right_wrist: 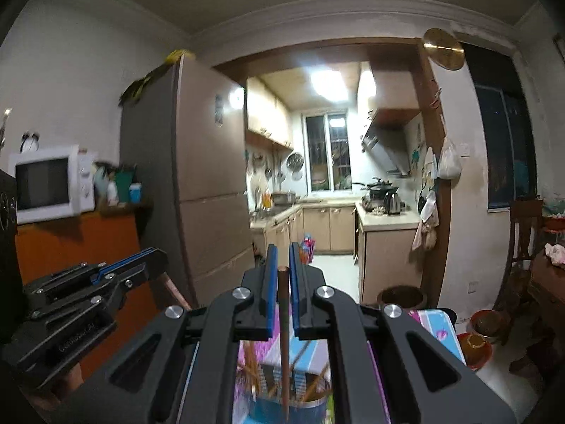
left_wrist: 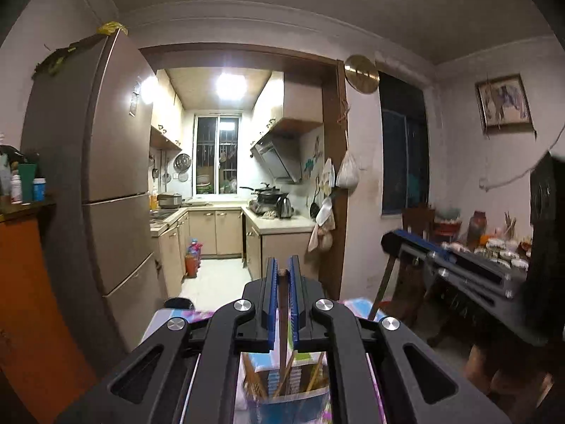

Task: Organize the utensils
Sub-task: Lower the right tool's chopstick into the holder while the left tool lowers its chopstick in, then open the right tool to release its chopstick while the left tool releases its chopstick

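My left gripper [left_wrist: 281, 271] points level and is shut on a brown chopstick [left_wrist: 283, 314] that hangs down between its blue pads. Directly below it stands a blue holder [left_wrist: 282, 402] with several more chopsticks. My right gripper [right_wrist: 282, 258] is likewise shut on a brown chopstick [right_wrist: 284, 321], whose tip reaches down to the holder [right_wrist: 282, 408]. Each gripper shows in the other's view: the right gripper [left_wrist: 392, 243] with its chopstick [left_wrist: 382, 291] at the right, the left gripper [right_wrist: 155, 258] with its chopstick [right_wrist: 173, 290] at the left.
The holder stands on a table with a floral cloth [right_wrist: 438, 321]. Ahead are a tall fridge [left_wrist: 116, 176] and the kitchen doorway. An orange cabinet [right_wrist: 81, 240] bears a microwave [right_wrist: 46, 183]. A dark dining table with dishes [left_wrist: 494, 258] is at the right; red pots [right_wrist: 475, 346] sit on the floor.
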The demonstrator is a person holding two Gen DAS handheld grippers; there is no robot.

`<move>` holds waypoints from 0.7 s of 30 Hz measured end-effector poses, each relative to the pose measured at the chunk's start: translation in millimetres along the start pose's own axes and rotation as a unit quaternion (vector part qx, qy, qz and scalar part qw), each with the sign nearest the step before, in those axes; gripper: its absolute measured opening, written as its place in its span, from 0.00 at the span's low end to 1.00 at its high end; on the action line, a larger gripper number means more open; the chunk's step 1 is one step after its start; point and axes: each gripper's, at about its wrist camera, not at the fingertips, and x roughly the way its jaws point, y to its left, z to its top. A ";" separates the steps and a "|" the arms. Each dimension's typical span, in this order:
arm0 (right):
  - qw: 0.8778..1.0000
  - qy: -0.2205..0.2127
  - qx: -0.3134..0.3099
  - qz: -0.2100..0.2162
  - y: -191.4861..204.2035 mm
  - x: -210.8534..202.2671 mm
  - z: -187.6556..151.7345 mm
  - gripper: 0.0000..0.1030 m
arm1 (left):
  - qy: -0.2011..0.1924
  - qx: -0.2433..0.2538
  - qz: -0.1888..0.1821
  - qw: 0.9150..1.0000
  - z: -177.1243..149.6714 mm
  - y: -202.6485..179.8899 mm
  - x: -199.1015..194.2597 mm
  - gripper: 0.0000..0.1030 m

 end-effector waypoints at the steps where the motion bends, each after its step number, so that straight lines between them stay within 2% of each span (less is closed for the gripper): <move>1: 1.000 -0.005 0.004 -0.004 -3.3 5.5 -0.2 0.05 | 0.003 0.000 0.001 1.000 0.8 0.7 12.1 0.07; 7: 0.999 -0.015 0.028 -0.022 -20.9 46.0 -22.3 0.05 | 0.076 -0.015 -0.005 0.997 -28.7 11.0 76.9 0.07; 12: 0.999 0.013 0.041 -0.019 -25.9 72.8 -56.1 0.05 | 0.136 -0.019 -0.002 0.991 -69.8 18.0 111.9 0.07; 18: 0.996 0.059 0.056 -0.025 -31.5 91.9 -95.4 0.05 | 0.157 -0.016 0.013 0.987 -109.6 23.3 127.9 0.07; 20: 0.996 0.069 0.048 -0.033 -30.5 93.6 -101.9 0.08 | 0.159 -0.020 0.017 0.987 -117.4 28.0 127.3 0.08; 21: 0.996 0.070 0.044 -0.037 -30.7 92.3 -102.9 0.14 | 0.159 -0.022 0.021 0.987 -118.7 28.9 125.4 0.08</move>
